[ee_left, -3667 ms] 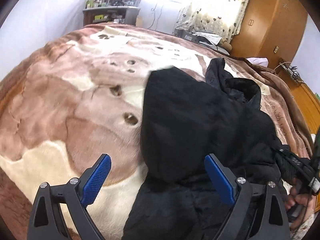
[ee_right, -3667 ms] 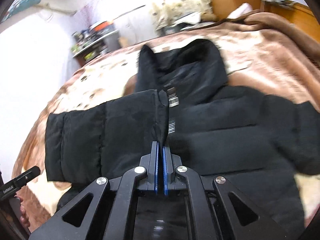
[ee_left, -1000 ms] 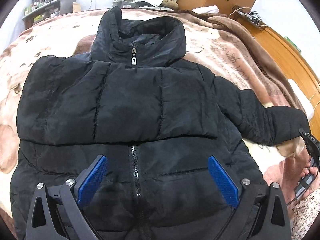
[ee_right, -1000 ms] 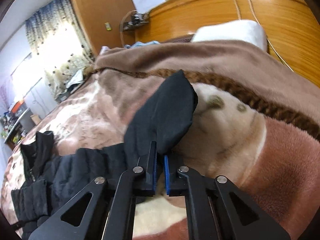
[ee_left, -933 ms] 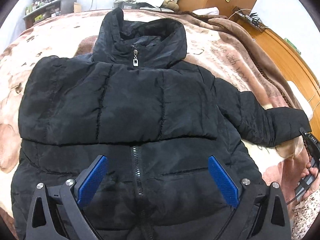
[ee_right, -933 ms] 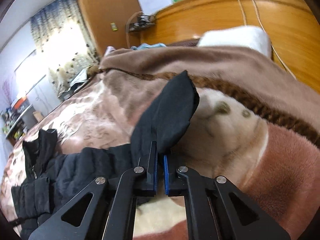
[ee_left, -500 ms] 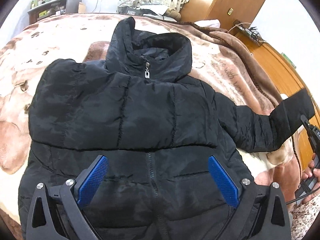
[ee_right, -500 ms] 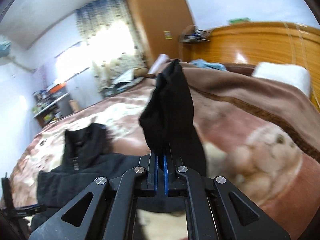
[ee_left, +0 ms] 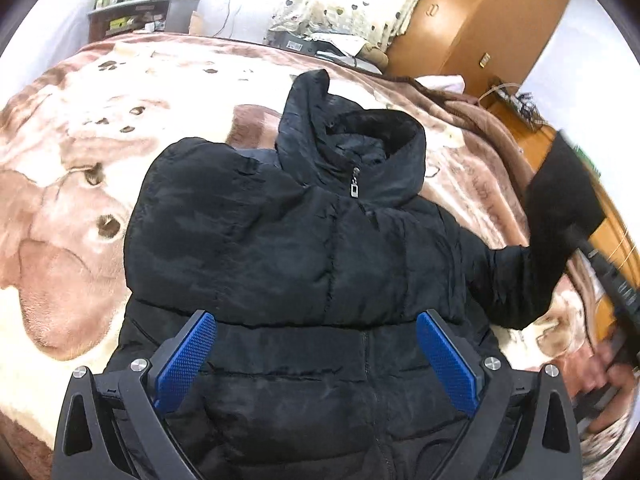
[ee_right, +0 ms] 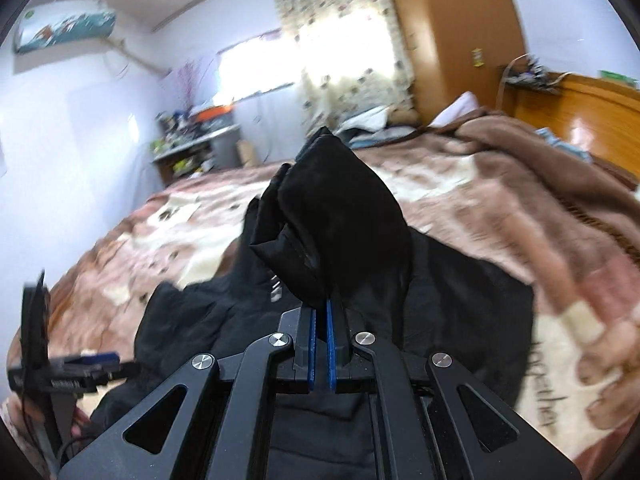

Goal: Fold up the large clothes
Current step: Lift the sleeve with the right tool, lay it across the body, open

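Note:
A black puffer jacket [ee_left: 304, 240] lies front up on the bed, collar away from me, its left sleeve folded across the chest. My left gripper [ee_left: 316, 360] is open and empty, hovering over the jacket's lower front by the zipper. My right gripper [ee_right: 320, 344] is shut on the cuff of the jacket's right sleeve [ee_right: 332, 224] and holds it lifted above the bed. In the left wrist view that raised sleeve [ee_left: 560, 208] rises at the right edge with the right gripper behind it.
A brown and cream plush blanket [ee_left: 80, 200] covers the bed. A wooden headboard [ee_right: 580, 100] and wardrobe [ee_left: 480, 16] stand on the right. A cluttered shelf [ee_left: 140, 4] is at the far wall. The left gripper shows at the left of the right wrist view [ee_right: 60, 368].
The right gripper has lifted the right sleeve cuff off the blanket and swung it up and toward the jacket body. The left gripper stays open over the lower front, shifted a little.

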